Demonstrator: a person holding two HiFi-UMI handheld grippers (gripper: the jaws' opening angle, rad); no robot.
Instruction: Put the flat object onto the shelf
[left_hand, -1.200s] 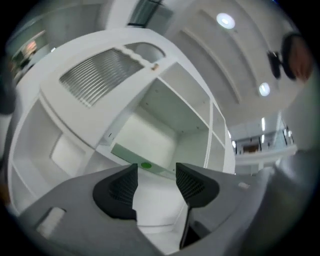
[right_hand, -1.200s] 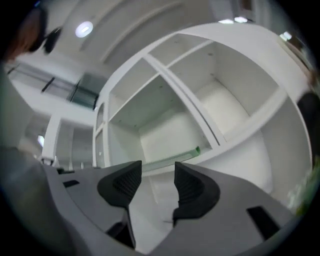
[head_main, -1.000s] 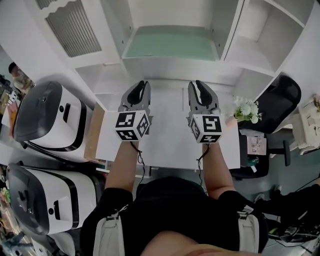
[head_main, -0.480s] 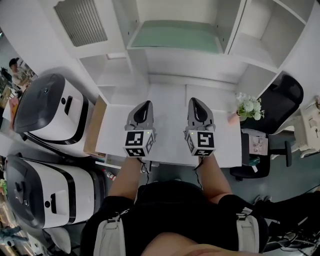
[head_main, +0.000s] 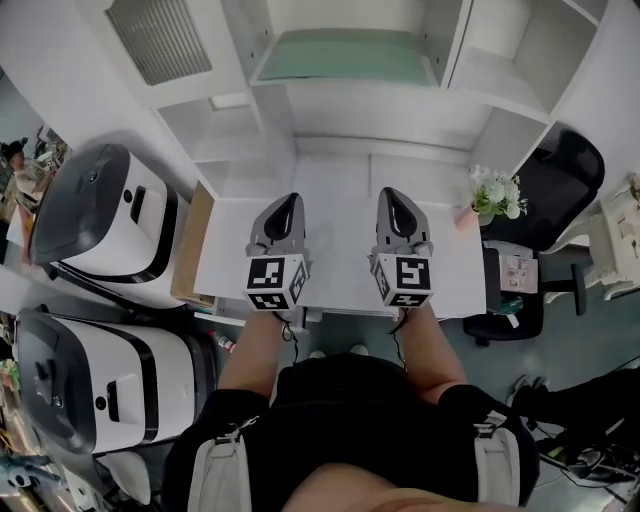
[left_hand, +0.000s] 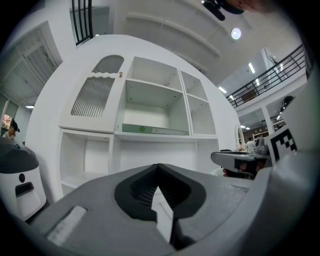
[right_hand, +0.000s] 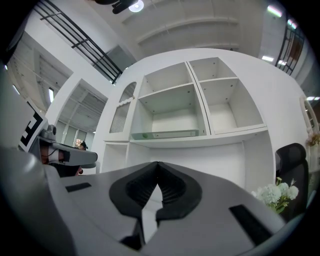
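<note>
Task looked done from my end: flat green object (head_main: 345, 55) lay on the shelf (head_main: 360, 95) in its upper middle compartment, while I held left gripper (head_main: 289, 202) and right gripper (head_main: 392, 196) over the table (head_main: 340, 215), jaws clenched on nothing.

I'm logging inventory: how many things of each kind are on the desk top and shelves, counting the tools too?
Tools: 2
Flat object: 1
Flowers: 1
Total: 4
</note>
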